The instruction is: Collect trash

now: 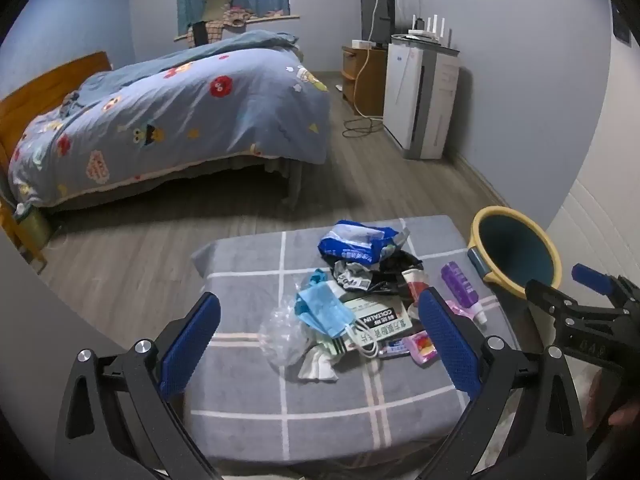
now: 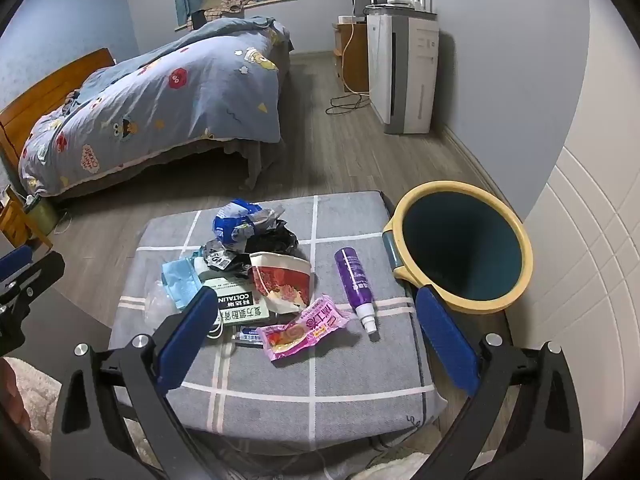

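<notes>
A heap of trash lies on a grey checked cushion (image 2: 360,364): a blue packet (image 2: 234,222), a black bag (image 2: 274,240), a blue face mask (image 1: 324,310), clear plastic (image 1: 280,338), a green and white medicine box (image 2: 236,306), a crushed red paper cup (image 2: 284,280), a pink wrapper (image 2: 304,328) and a purple spray bottle (image 2: 354,278). A yellow-rimmed teal bin (image 2: 452,187) stands at the cushion's right edge. My left gripper (image 1: 319,294) hovers open before the mask side. My right gripper (image 2: 316,292) hovers open before the wrapper and bottle. Neither holds anything.
A bed (image 1: 180,112) with a blue patterned duvet stands beyond on the left. A white air purifier (image 1: 420,100), a wooden cabinet (image 1: 364,76) and loose cables (image 1: 360,128) line the right wall. Grey wood floor (image 1: 380,188) lies between. White panelling (image 2: 592,260) sits behind the bin.
</notes>
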Motion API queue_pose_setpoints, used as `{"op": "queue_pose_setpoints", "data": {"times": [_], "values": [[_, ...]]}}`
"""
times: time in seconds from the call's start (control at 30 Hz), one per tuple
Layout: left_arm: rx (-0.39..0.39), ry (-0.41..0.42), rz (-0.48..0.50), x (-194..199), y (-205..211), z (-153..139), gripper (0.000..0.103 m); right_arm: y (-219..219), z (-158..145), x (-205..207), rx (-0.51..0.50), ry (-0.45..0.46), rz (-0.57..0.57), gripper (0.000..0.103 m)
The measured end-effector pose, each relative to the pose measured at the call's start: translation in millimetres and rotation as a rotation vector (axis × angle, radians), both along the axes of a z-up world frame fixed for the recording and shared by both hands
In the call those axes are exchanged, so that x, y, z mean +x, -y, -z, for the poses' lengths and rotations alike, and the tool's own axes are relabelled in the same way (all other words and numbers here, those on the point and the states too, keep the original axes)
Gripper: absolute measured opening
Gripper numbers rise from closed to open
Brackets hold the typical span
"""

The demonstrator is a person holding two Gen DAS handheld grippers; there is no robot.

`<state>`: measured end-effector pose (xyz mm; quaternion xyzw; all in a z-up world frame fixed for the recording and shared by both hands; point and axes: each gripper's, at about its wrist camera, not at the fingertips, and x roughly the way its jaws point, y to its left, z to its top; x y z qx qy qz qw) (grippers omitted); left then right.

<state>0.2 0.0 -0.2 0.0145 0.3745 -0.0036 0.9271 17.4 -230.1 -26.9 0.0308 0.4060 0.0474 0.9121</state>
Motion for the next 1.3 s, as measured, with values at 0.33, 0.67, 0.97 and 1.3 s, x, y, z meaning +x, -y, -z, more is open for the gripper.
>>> {"op": "queue_pose_setpoints", "data": {"times": [0.33, 0.67, 0.97, 1.3], "values": [[0.003, 0.003, 0.001, -0.1, 0.1, 0.0, 0.098, -1.8, 1.3, 0.5, -0.001, 0.000, -0.002, 0.098], [0.001, 0.001, 0.001, 0.0, -0.2, 0.0, 0.098, -2.2, -0.7, 0.2, -0.008, -0.002, 0.000, 0.098], [-0.001, -0.001, 0.001, 0.2, -0.3, 0.0, 0.098, -1.9, 0.8, 0.2, -0.012, -0.007, -0.003, 0.098], [-0.001, -0.002, 0.001, 0.3, -0.4, 0.1, 0.098, -1.7, 1.5, 0.6, -0.013, -0.009, -0.003, 0.098]]}}
